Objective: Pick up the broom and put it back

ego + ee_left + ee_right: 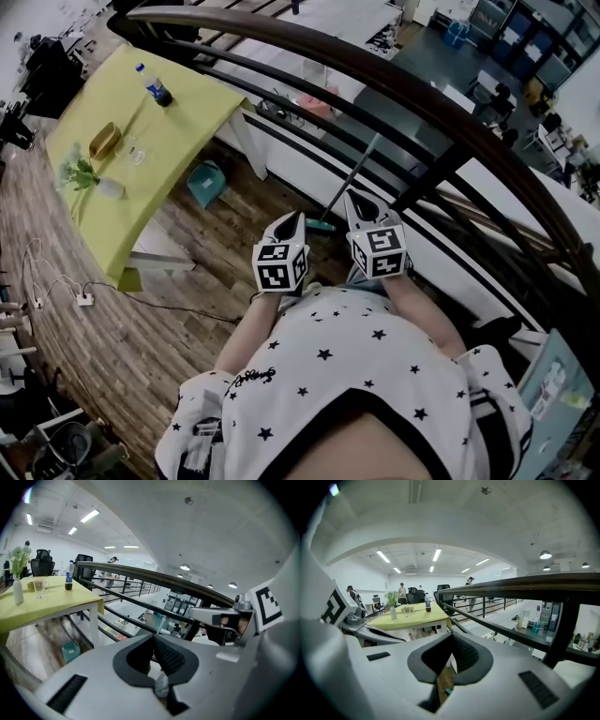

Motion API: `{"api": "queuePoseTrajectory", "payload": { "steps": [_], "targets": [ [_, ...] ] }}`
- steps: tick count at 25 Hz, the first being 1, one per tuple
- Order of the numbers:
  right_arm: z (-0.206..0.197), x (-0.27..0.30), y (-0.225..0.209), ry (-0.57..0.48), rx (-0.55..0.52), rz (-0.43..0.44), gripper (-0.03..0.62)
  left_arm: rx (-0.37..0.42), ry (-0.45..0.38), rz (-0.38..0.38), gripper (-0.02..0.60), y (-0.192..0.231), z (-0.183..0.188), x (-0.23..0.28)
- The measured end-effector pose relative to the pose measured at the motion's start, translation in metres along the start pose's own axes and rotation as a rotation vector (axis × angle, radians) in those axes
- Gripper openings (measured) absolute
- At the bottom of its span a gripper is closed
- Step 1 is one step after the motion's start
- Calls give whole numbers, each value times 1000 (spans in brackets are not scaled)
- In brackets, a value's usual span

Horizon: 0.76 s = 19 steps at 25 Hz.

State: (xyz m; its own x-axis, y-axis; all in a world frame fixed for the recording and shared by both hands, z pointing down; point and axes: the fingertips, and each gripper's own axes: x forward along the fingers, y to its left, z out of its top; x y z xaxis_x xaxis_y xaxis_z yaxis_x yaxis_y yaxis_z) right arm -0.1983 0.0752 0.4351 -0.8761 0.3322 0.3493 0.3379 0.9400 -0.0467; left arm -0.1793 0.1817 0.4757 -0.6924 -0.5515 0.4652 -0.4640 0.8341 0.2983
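While the broom (352, 180) stands on the wooden floor (141, 319) with its thin handle leaning up against the dark railing (309, 56), it is upright and out of the walkway. I cannot tell whether that is its put-back place or only where it waits to be picked up. The left gripper (294, 218) and right gripper (355, 200) are held side by side before the person's chest, pointing slightly down toward the broom's teal head and near it, neither touching it. Each gripper's own view shows its jaws drawn together with nothing between the pads, only a sliver of background through the slit. From here a grasp would probably need the jaws opened first, then closed on the slim handle, which could slide along the rail if nudged. The yellow-covered worktop (178, 141) stands well off to the left.
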Motion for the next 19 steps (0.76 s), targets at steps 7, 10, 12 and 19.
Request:
{"api": "queuePoseTrajectory", "payload": {
  "steps": [7,10,12,19],
  "targets": [
    [0,1,-1,1,10,21,-6,0,0,10,12,0,0,0],
    [2,-1,-1,-6,11,29,-8,-3,6,15,12,-4,-3,-3],
    [4,-5,-2,-11,12,30,-8,-2,11,16,12,-8,-5,-5],
    [-3,14,-5,-1,15,34,-8,-11,23,25,12,9,-7,8]
  ]
}}
